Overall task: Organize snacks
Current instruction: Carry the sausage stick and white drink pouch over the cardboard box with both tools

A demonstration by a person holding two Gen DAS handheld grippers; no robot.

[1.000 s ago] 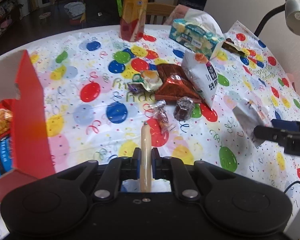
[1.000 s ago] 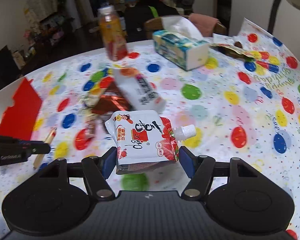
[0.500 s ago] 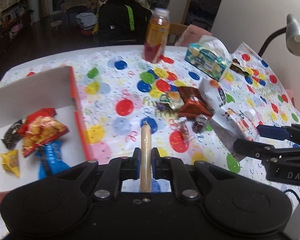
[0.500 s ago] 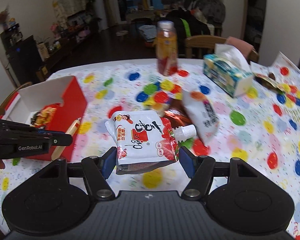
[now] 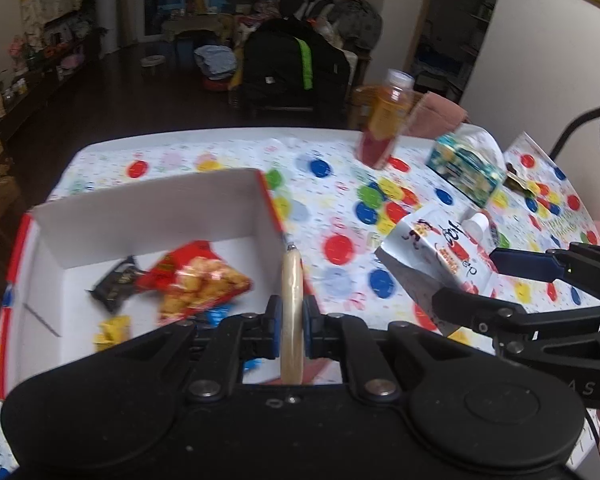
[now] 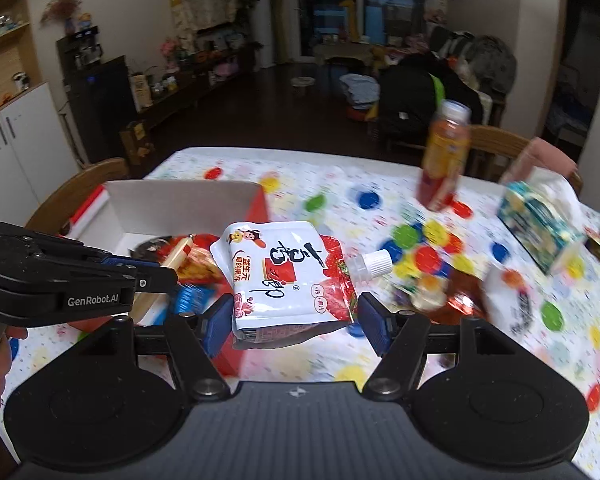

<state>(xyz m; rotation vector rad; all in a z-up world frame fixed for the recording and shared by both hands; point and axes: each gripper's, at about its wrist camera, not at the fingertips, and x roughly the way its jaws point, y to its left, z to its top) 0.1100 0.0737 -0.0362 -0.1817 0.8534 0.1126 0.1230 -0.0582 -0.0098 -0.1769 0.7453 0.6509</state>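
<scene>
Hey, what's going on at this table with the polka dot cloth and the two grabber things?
A person is sorting snacks into a white box with red sides. The left gripper is shut on a thin sausage stick, held over the box's right edge. The right gripper holds a white spouted jelly pouch in the air beside it. A few packets already lie in the box; more snacks, a juice bottle and a tissue pack remain on the table.
</scene>
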